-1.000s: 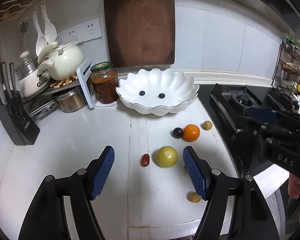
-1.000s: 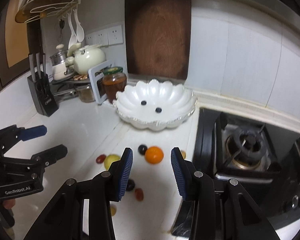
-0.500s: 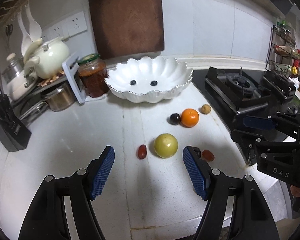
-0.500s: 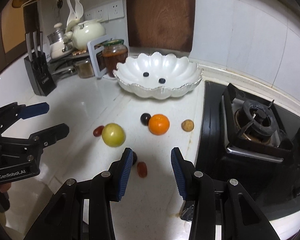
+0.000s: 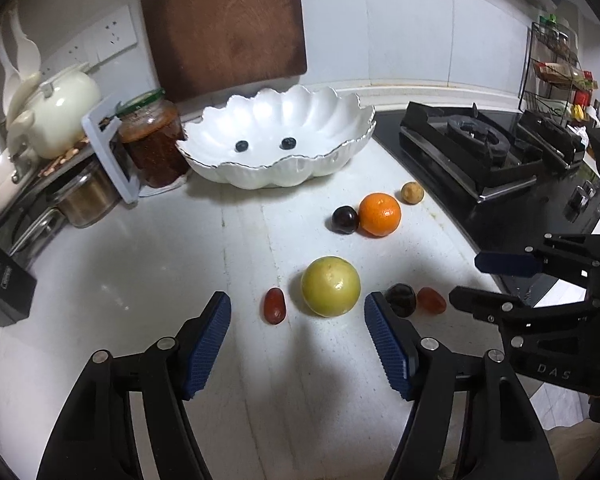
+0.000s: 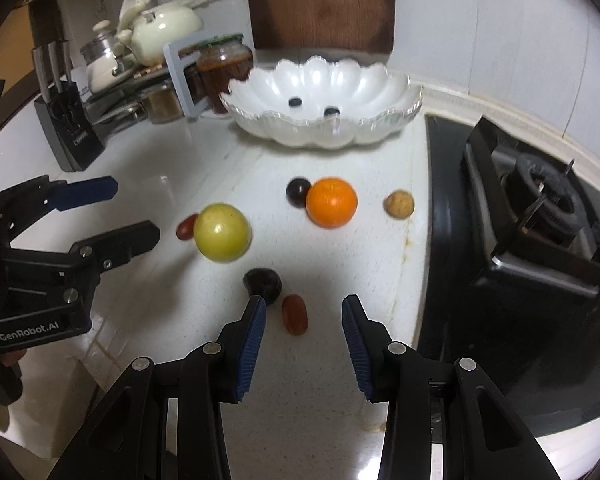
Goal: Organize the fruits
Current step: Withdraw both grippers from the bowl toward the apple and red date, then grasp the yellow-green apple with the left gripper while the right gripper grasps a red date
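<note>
Your left gripper [image 5: 298, 316] hangs over the counter's [image 5: 140, 280] front half, its empty jaws closing toward the yellow-green fruit [image 5: 331, 286] just ahead. Your right gripper [image 6: 304, 320], jaws narrow and empty, lines up on the red grape tomato [image 6: 294, 314] near the stove-side edge. Both fruits seem bound for the scalloped bowl [image 5: 320, 162] by the back edge, where two blueberries [image 5: 265, 144] wait.

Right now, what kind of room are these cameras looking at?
Most likely a home kitchen: a black gas hob sits beside the white stone counter, a black knife block stands to the left, and a dark wooden cutting board leans against the tiled wall.
</note>
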A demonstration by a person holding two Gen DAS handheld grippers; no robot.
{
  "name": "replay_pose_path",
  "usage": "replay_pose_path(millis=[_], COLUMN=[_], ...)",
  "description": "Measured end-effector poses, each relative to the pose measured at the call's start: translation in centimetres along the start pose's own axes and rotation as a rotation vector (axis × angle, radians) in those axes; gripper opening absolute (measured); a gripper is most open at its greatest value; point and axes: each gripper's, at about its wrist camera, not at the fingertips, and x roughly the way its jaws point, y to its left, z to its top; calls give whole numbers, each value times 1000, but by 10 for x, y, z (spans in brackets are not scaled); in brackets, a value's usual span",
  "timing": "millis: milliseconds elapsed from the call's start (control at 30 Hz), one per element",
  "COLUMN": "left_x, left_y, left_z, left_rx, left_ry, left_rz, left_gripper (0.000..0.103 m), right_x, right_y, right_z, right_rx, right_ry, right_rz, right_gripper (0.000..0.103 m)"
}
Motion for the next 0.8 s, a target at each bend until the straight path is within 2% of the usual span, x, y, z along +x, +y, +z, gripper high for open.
replay_pose_path(millis=[333,800], left_x=[30,58], left_y=[-1,-3], left_z=[6,9], left_rx=[31,18], left_ry=[39,83], left_rz=[-54,-138], left_gripper=[61,57], right_x=[25,36], right_y=[-2,-2], right_z=[-2,-2], right_rx=[19,31], right_ry=[59,87], right_rz=[31,43], right_gripper=[39,28])
